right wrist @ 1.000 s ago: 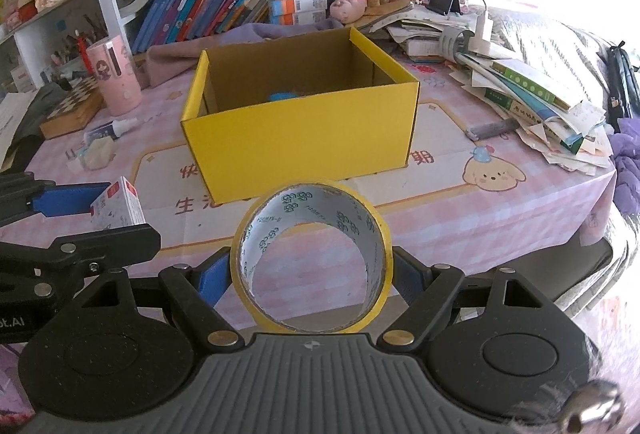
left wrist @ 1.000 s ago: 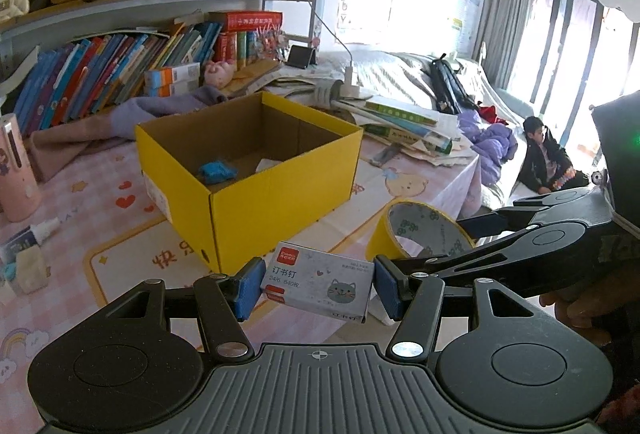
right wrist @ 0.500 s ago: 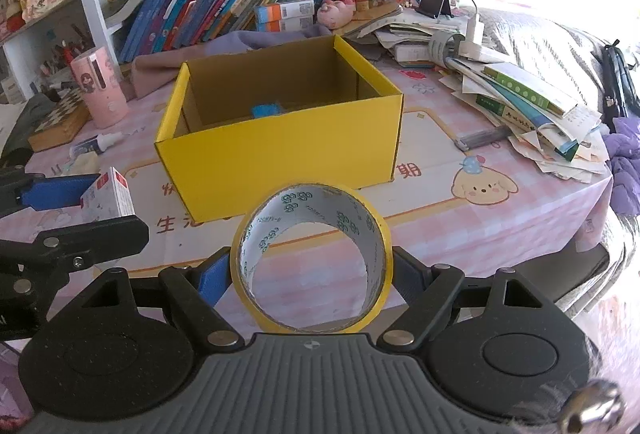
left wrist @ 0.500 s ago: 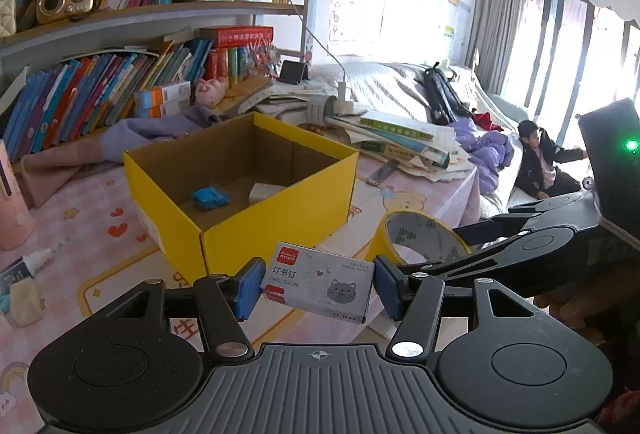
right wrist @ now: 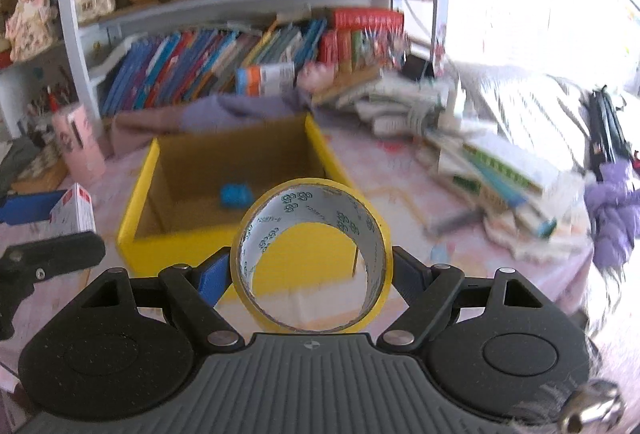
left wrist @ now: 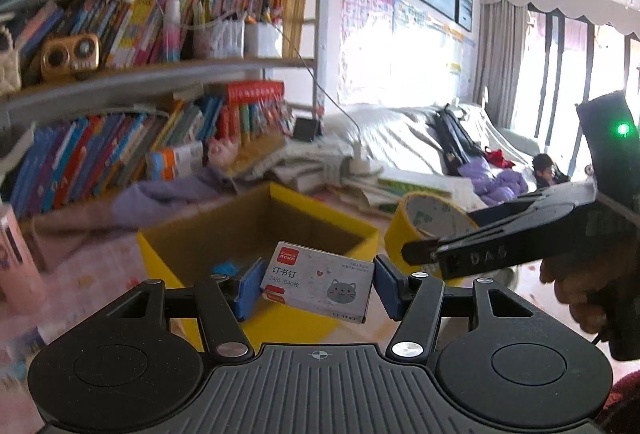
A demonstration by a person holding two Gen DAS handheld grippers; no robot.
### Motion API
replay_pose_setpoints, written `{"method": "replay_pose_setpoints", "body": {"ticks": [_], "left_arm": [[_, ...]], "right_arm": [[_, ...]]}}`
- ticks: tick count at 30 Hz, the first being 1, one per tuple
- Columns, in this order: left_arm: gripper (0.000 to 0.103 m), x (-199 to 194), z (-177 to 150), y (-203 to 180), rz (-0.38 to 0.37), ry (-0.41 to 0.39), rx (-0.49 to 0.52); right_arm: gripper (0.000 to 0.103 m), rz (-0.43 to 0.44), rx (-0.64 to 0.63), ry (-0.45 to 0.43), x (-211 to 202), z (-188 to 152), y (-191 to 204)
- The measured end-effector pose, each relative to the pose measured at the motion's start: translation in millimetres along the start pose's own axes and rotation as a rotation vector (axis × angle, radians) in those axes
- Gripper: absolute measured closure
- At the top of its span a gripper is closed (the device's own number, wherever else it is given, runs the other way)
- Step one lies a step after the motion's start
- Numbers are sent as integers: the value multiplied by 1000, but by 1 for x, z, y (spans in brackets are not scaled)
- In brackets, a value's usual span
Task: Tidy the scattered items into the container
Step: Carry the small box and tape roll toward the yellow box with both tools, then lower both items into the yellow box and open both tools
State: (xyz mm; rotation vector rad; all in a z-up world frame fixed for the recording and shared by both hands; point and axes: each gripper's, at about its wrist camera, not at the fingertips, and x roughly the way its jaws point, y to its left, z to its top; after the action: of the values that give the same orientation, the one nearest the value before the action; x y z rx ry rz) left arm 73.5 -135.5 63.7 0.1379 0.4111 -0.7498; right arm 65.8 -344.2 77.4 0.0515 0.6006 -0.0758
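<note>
My left gripper (left wrist: 316, 284) is shut on a small white staple box (left wrist: 318, 284) with a cat drawing, held above the near wall of the open yellow cardboard box (left wrist: 160, 262). My right gripper (right wrist: 310, 270) is shut on a yellow tape roll (right wrist: 310, 262), its hole facing the camera, just short of the yellow box's front wall (right wrist: 180, 250). A small blue item (right wrist: 236, 195) lies on the box floor. In the left wrist view the right gripper (left wrist: 496, 246) with the tape roll (left wrist: 424, 222) hangs to the right of the box. The staple box (right wrist: 74, 212) shows at the left edge of the right wrist view.
A pink checked tablecloth (right wrist: 460, 254) covers the desk. A pink cup (right wrist: 78, 146) stands left of the box, a purple cloth (right wrist: 240, 112) behind it, piled books and papers (right wrist: 480, 162) to the right. Bookshelves (left wrist: 160, 74) rise behind the desk. A person (left wrist: 546, 170) sits far right.
Both grippers have risen and moved forward with their loads, nearing the yellow box; the staple box now hangs over its near wall. Neither grip has altered.
</note>
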Motion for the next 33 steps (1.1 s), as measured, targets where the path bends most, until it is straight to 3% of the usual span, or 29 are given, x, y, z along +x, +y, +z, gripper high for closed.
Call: {"method": "replay_pose_setpoints", "body": {"ticks": [6, 18, 24, 33], "left_arm": [[45, 30, 19, 10, 71, -19, 17], [45, 108, 22, 20, 222, 108, 15], [45, 139, 18, 22, 252, 188, 31], [45, 164, 4, 23, 249, 282, -26]], "right_arm": [[22, 64, -58, -73, 28, 48, -11], [22, 249, -180, -52, 118, 105, 0], [22, 334, -262, 53, 167, 115, 23], [22, 444, -358, 228, 221, 102, 61]]}}
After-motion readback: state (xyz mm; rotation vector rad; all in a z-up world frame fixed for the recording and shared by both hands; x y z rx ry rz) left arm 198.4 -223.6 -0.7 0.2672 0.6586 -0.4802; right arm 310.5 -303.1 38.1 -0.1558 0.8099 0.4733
